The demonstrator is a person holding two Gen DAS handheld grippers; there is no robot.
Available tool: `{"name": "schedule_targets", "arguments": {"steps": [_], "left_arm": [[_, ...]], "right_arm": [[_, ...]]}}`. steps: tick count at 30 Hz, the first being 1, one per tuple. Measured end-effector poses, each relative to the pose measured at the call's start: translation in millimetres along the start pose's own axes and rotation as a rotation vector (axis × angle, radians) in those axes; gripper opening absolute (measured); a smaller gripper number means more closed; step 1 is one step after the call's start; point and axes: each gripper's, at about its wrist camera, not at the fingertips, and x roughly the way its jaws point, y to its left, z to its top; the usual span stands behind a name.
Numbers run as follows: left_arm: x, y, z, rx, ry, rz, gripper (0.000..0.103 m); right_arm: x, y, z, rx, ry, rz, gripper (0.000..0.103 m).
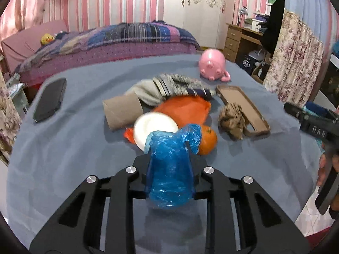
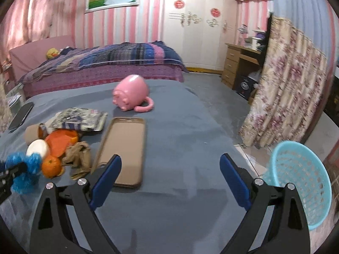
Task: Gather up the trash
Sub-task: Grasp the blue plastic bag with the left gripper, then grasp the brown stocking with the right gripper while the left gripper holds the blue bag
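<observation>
The grey-blue cloth-covered tabletop [image 1: 63, 148] is filling the lower half of both views, with a bed under a striped purple and blue quilt [image 1: 127, 36] lying across the upper left behind it. Only the right wrist view is showing the light blue plastic lattice basket [image 2: 303, 182], which is sitting at the lower right, off the tabletop's edge and over the tiled floor. A flat black phone-like slab [image 1: 49, 99] is lying at the left of the left wrist view; in the other view it is only a sliver at the left edge. The pink pig-shaped mug [image 1: 213, 64] is lying on its side toward the upper middle of both views. A brown rectangular phone case [image 2: 125, 148] is lying open side up at the centre of the right wrist view, just ahead of the right gripper [image 2: 170, 182], whose blue-padded jaws are standing wide apart with nothing between them.

The trash is clustering at the centre of the left wrist view: a patterned grey wrapper [image 1: 169, 86], a brown cardboard tube [image 1: 121, 111], a crumpled orange plastic bag [image 1: 186, 110], a crumpled brown paper wad [image 1: 231, 120] touching the case, a white round lid-like disc [image 1: 152, 127] and a round orange fruit [image 1: 208, 140]. The left gripper [image 1: 169, 165] is holding a crumpled blue plastic bag [image 1: 169, 169], its jaws narrowed and pressing on it in the lower middle, just in front of the disc and fruit.
</observation>
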Motion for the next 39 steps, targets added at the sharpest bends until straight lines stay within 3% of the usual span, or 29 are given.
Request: {"name": "schedule_targets", "arguments": {"steps": [5, 9, 18, 21, 26, 39], "left_arm": [[-10.9, 20.8, 17.2, -0.029, -0.047, 0.077, 0.024], [-8.2, 49.2, 26.6, -0.072, -0.039, 0.128, 0.024], [-16.3, 90.9, 35.2, -0.129, -0.08, 0.195, 0.024], [-19.4, 97.9, 37.3, -0.144, -0.092, 0.204, 0.024], [-22.5, 105.1, 36.2, -0.164, -0.107, 0.2, 0.024], [-26.7, 101.1, 35.1, -0.172, -0.119, 0.198, 0.024]], "right_arm": [[2.6, 35.8, 0.3, -0.09, 0.003, 0.058, 0.092], [7.7, 64.4, 2.3, -0.136, 0.017, 0.097, 0.092], [25.3, 97.7, 2.5, -0.146, 0.074, 0.132, 0.09], [32.2, 105.3, 1.3, -0.137, 0.087, 0.155, 0.079], [41.3, 120.5, -5.5, -0.173, 0.128, 0.21, 0.045], [10.6, 88.3, 13.3, -0.125, 0.008, 0.174, 0.045]]}}
